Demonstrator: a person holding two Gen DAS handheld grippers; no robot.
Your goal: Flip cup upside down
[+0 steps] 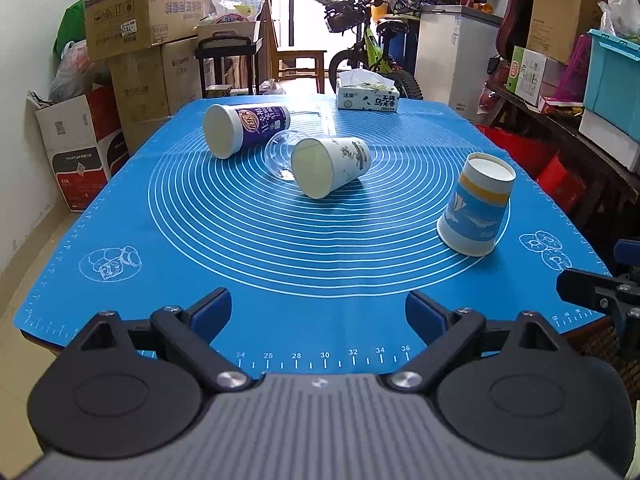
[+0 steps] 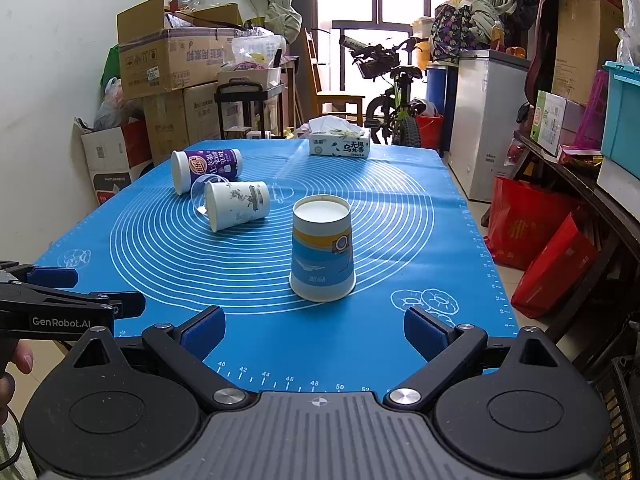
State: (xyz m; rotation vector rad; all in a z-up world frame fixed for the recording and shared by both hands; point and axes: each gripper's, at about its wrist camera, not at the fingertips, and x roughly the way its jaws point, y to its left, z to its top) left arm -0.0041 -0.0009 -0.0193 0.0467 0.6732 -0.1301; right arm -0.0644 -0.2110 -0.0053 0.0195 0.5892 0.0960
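A blue-and-yellow paper cup stands upside down on the blue mat. A white printed cup lies on its side, against a clear plastic cup. A purple cup lies on its side behind them. My left gripper is open and empty near the front edge; it also shows at the left of the right wrist view. My right gripper is open and empty, just before the upside-down cup.
A tissue box sits at the mat's far edge. Cardboard boxes stack at the left, a bicycle and white freezer behind, shelves with bins and red bags at the right.
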